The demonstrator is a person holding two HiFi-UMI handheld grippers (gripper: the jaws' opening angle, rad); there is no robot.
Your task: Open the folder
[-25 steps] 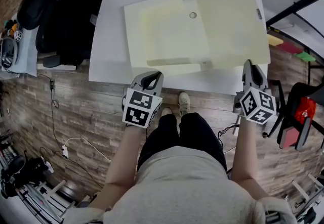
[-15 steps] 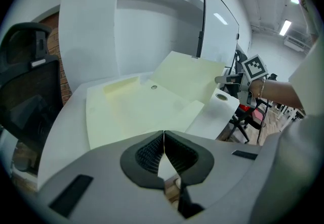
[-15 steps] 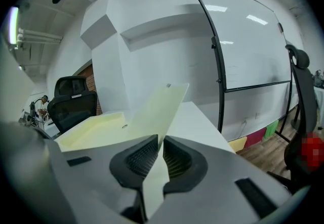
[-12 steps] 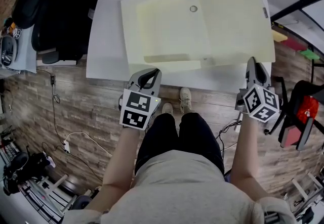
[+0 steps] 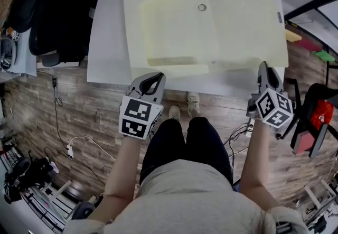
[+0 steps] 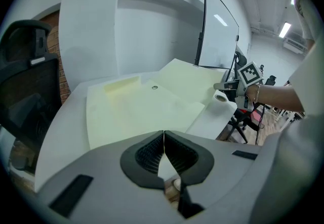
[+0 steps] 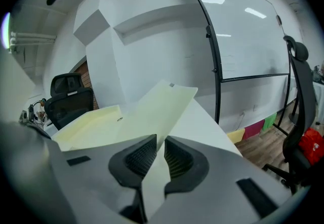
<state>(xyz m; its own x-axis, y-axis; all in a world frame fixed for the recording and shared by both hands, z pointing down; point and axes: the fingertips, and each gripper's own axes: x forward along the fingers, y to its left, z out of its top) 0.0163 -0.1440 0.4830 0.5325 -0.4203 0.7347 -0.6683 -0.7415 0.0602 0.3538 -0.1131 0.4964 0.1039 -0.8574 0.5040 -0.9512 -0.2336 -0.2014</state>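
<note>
Lying open across the upper middle of the head view, the pale yellow paper folder rests on the white rectangular surface, its right cover spread toward the frame's right. The right gripper sits at that cover's lower right corner. Its jaws have just been opening and stand slightly apart, with the cover's edge between them, seemingly not pinched. The left gripper, at the surface's lower edge just below the folder, has its jaws closed together on nothing.
</note>
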